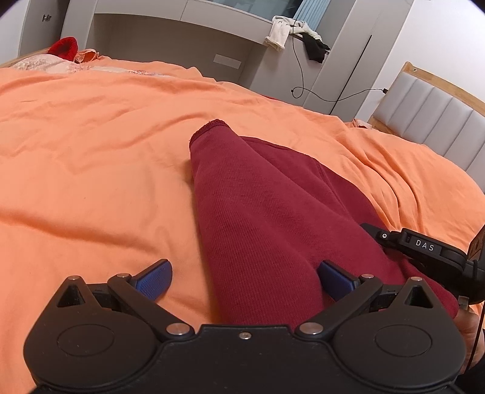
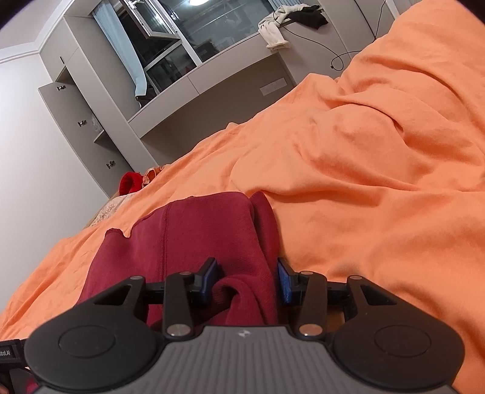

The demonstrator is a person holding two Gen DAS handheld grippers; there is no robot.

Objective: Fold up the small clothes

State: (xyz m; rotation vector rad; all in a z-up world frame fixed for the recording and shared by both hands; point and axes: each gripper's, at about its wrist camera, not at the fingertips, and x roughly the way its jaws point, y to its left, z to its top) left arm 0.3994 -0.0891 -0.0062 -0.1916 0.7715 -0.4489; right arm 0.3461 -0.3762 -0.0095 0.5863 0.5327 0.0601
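Right wrist view is showing my right gripper (image 2: 247,280) half-spread around bunched maroon garment (image 2: 194,242), left gripper (image 1: 244,280) wide apart, so I'm advising pinching both layers squarely before folding.

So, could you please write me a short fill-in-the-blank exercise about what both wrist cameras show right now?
1. The dark red knit garment lies on a bedsheet coloured ____.
2. The left gripper has its blue pads spread ____ around the garment.
3. The right gripper has a bunched fold of the ____ between its pads.
4. A black cable hangs from the grey ____, beside a white cloth.

Missing words: orange; open; garment; shelf
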